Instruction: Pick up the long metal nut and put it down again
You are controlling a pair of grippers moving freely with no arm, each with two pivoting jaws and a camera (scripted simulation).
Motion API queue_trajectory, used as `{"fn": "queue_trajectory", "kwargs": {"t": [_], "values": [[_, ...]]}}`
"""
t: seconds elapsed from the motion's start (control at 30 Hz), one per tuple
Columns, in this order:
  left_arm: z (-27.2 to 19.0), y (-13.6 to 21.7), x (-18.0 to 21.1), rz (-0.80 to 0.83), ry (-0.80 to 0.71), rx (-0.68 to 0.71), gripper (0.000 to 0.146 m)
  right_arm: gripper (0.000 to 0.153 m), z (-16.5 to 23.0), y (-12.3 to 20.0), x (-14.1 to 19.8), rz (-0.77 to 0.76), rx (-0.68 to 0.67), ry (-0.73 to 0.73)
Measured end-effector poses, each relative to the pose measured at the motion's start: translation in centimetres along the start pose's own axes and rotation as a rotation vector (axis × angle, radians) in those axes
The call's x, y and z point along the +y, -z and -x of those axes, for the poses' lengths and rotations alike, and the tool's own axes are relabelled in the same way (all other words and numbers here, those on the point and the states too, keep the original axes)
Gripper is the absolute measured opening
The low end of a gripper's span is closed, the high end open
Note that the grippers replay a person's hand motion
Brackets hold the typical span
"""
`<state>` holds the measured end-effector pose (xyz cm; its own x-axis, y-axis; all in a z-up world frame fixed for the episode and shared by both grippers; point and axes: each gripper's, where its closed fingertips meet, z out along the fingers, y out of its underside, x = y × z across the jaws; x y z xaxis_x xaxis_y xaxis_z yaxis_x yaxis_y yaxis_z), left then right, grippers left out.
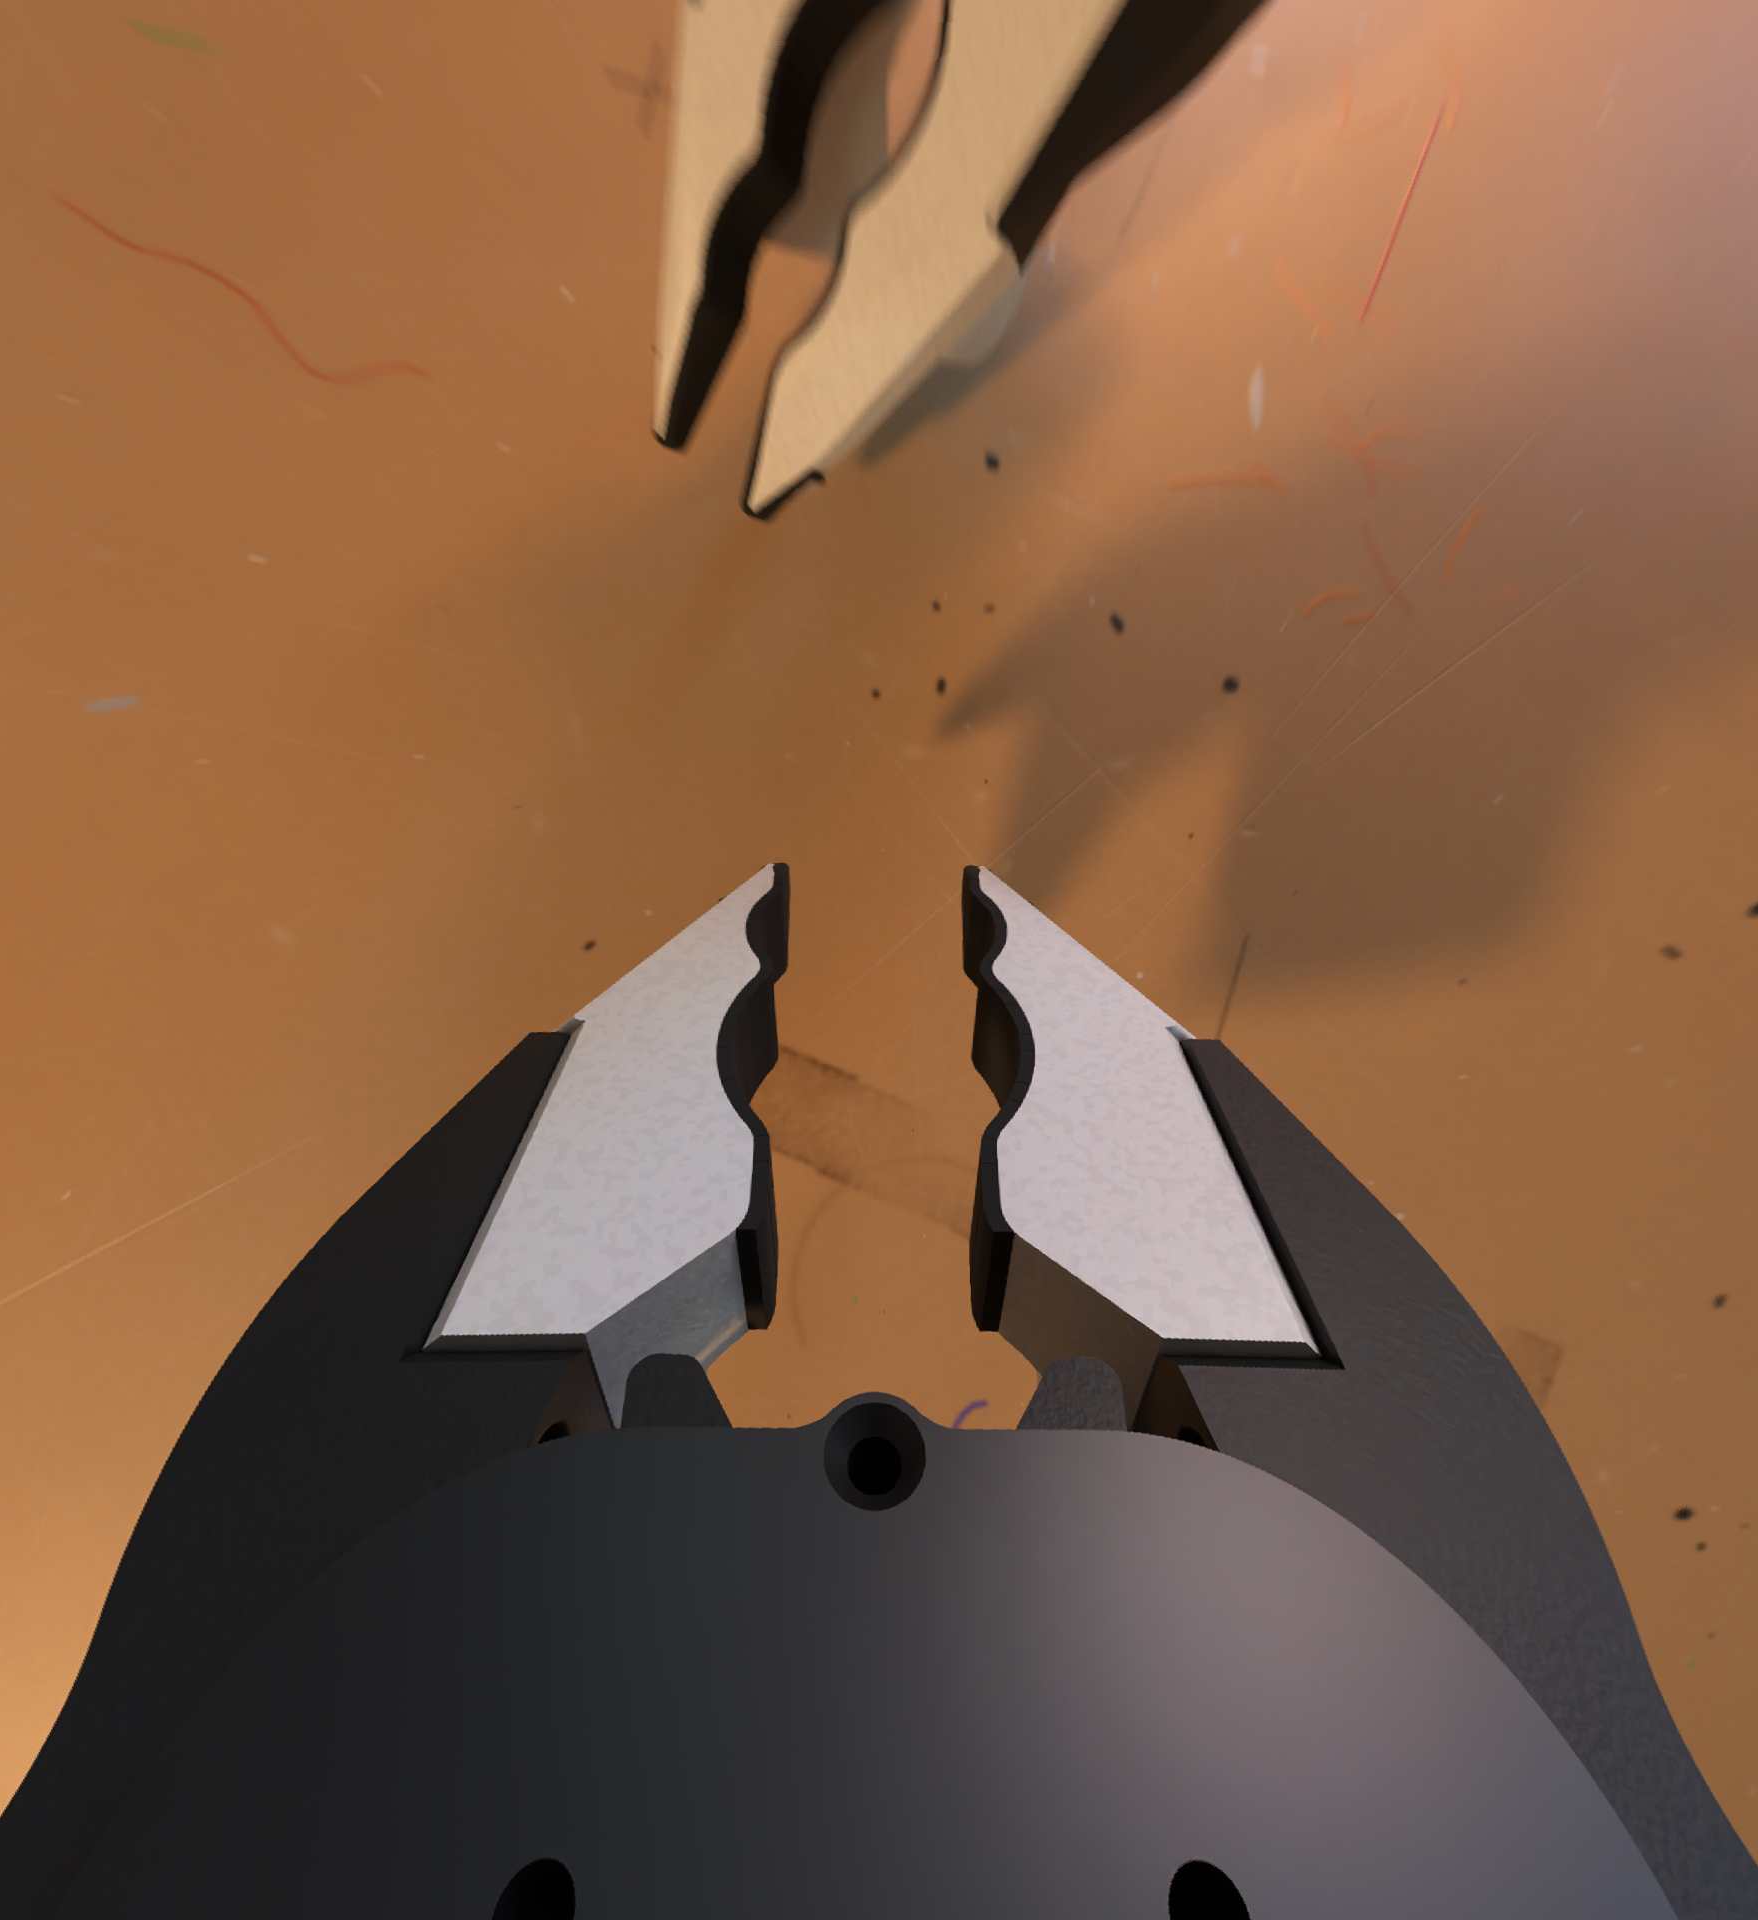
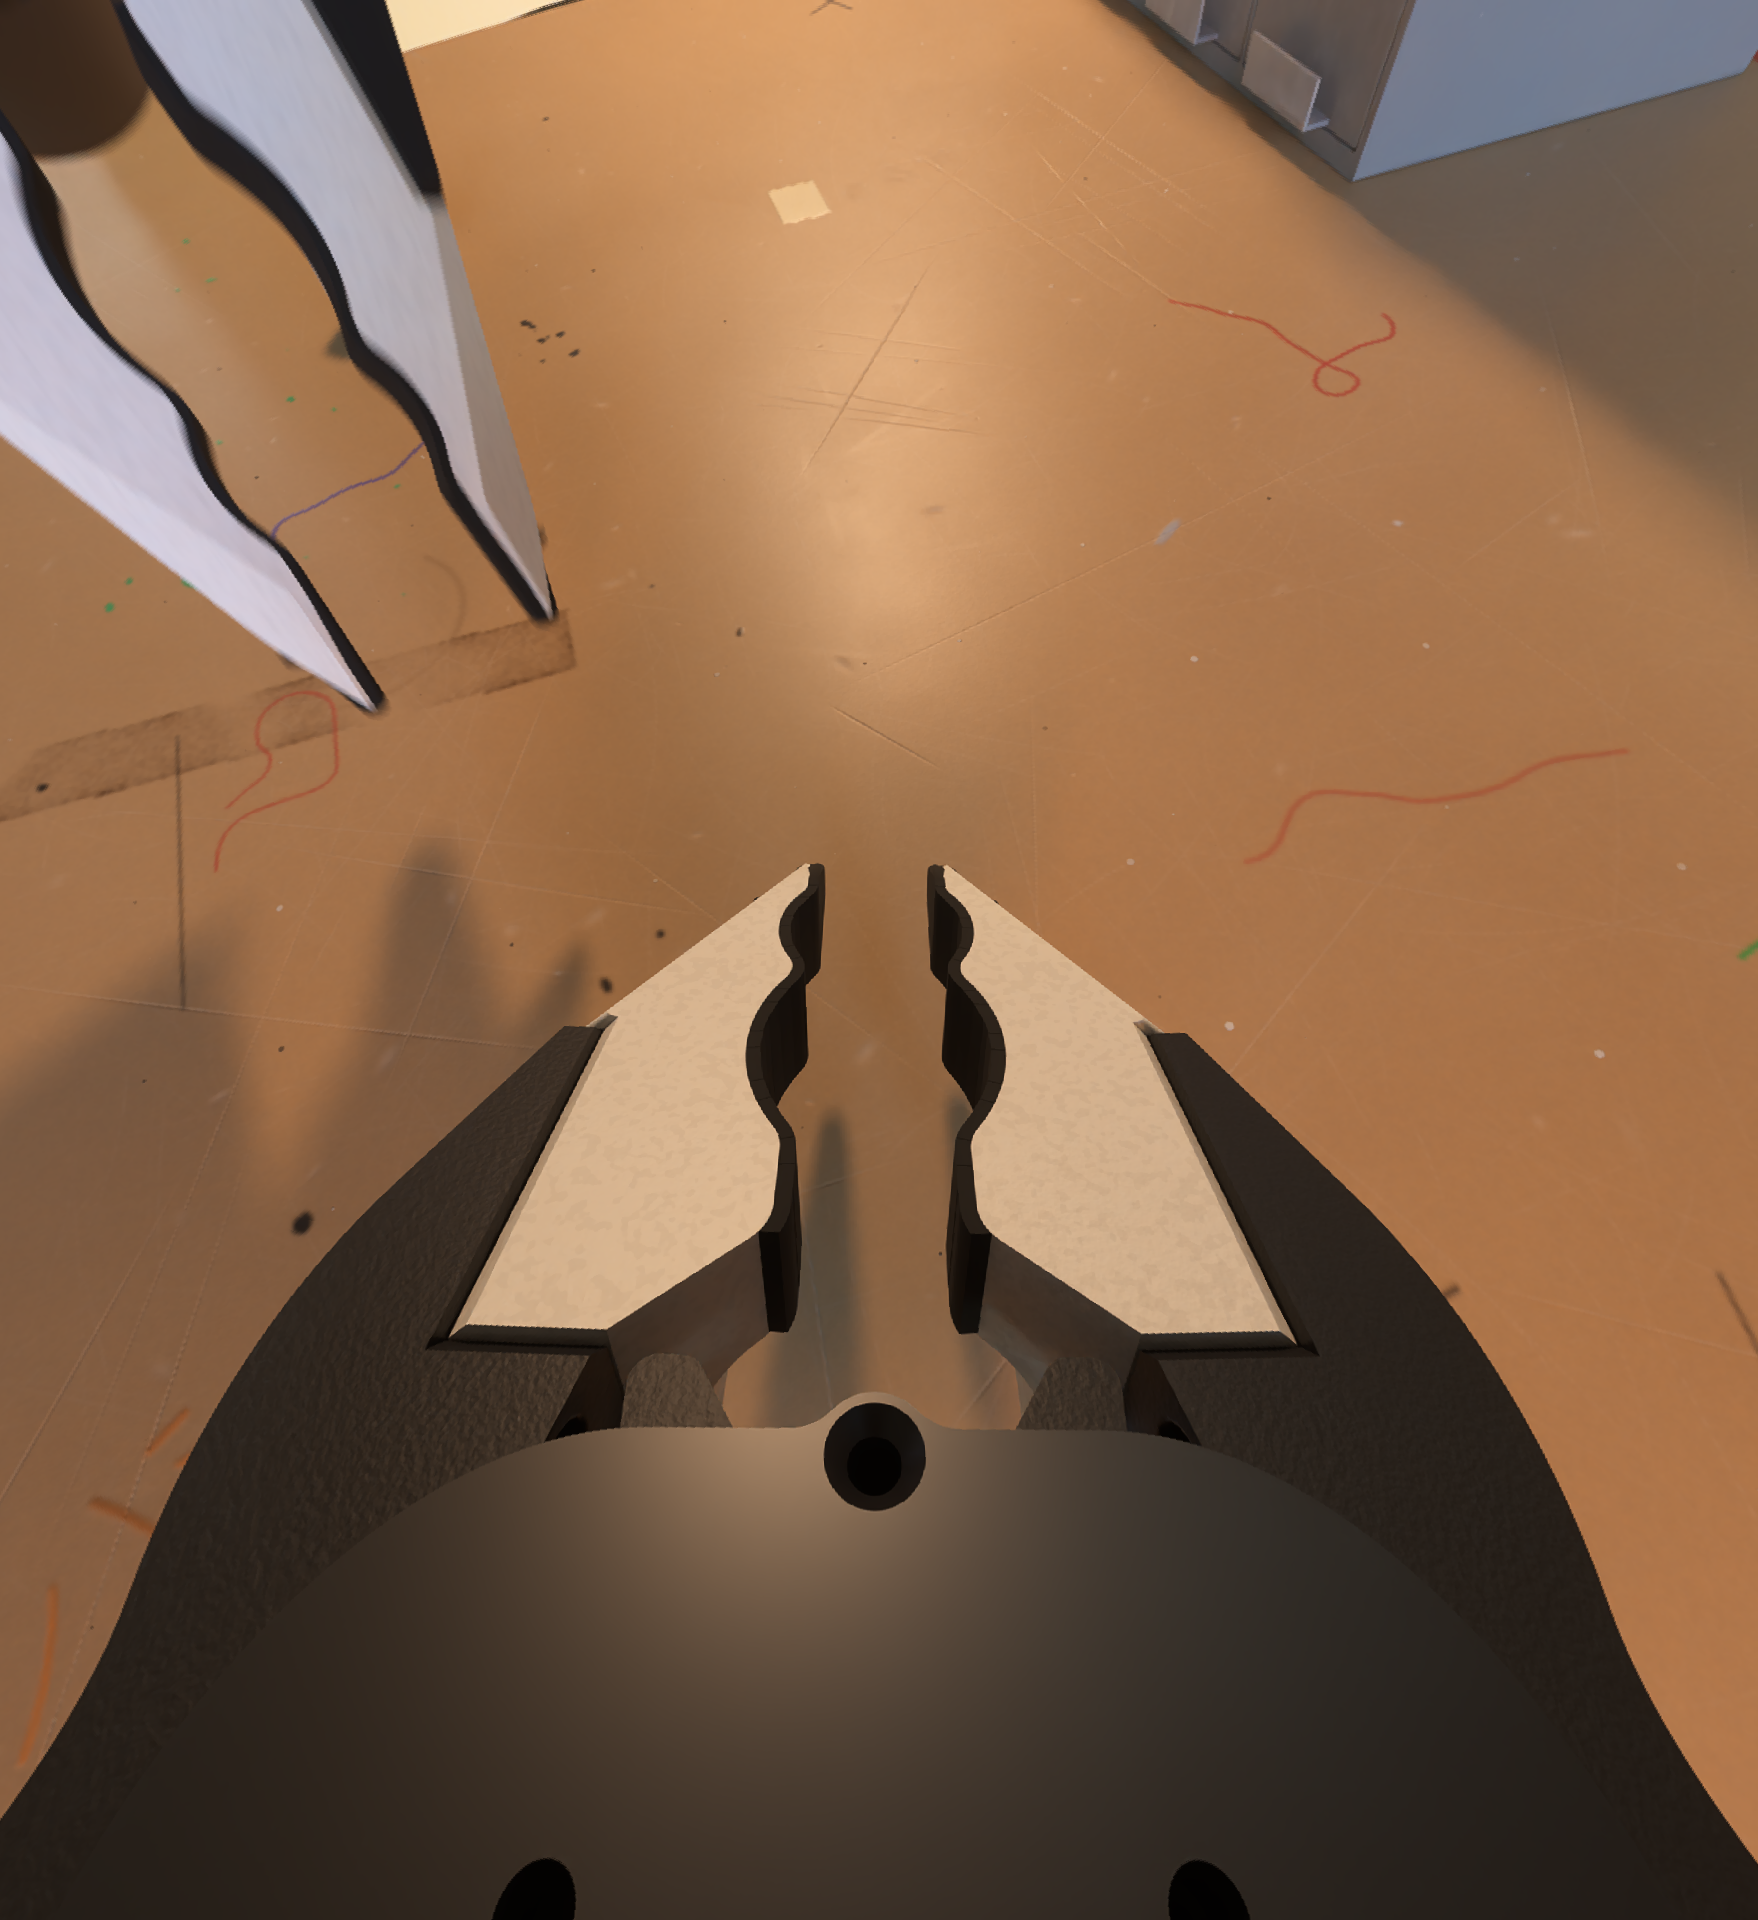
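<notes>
I am holding the left gripper [image 1: 875, 873] and the right gripper [image 2: 875, 873] with their fingers apart and gripping nothing, both hovering tips-down over a scratched brown tabletop [image 2: 1062, 623], a grey box [image 2: 1540, 73] sitting at its far edge, and the long metal nut is showing in neither view.

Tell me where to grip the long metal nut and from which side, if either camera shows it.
Neither view shows it, so no grip part or approach side can be read. Both the left gripper and right gripper are open and empty over the scuffed brown table. Find the nut first.
</notes>
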<state>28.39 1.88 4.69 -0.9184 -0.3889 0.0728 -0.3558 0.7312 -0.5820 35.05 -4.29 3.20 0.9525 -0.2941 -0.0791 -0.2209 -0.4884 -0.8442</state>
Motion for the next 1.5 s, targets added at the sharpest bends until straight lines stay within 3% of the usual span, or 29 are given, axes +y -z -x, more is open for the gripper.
{"fn": "queue_trajectory", "kwargs": {"t": [0.2,0.3,0.37,0.47,0.57,0.8,0.93,1.17,1.33,1.43,1.5], "values": [[1.3,9.8,-0.6,-0.253,0.113,-0.048,0.049,0.02,-0.1,0.0,0.0,0.001,0.003,-0.009],[4.2,17.0,3.3,-0.267,0.189,-0.257,0.048,0.02,-0.2,0.0,0.0,0.001,0.007,-0.011],[6.8,21.1,8.7,-0.15,0.279,-0.458,0.044,0.02,-0.2,-0.1,0.1,0.007,0.011,-0.014],[8.9,24.4,18.4,0.223,0.428,-0.657,0.043,0.02,-0.2,-0.2,0.3,0.025,0.01,-0.017],[8.9,23.4,22.6,0.31,0.497,-0.587,0.043,0.02,-0.2,-0.4,0.5,0.048,0.004,-0.021],[10.0,19.5,25.2,0.35,0.513,-0.47,0.051,0.021,0.0,-0.4,0.7,0.055,-0.011,-0.014],[9.5,17.0,24.8,0.329,0.515,-0.34,0.052,0.021,-0.1,-0.6,0.9,0.08,-0.007,-0.017],[8.2,14.6,22.0,0.158,0.35,-0.187,0.057,0.021,-0.5,-0.5,0.8,0.07,0.012,-0.04],[7.4,13.6,21.7,0.181,0.248,-0.123,0.042,0.022,-0.6,-0.6,1.0,0.082,0.013,-0.049],[8.4,13.9,22.4,0.245,0.253,-0.184,0.021,0.022,-0.6,-0.6,1.0,0.086,0.017,-0.046],[8.8,14.2,22.4,0.25,0.254,-0.201,0.02,0.022,-0.6,-0.5,0.9,0.081,0.018,-0.047]]}}
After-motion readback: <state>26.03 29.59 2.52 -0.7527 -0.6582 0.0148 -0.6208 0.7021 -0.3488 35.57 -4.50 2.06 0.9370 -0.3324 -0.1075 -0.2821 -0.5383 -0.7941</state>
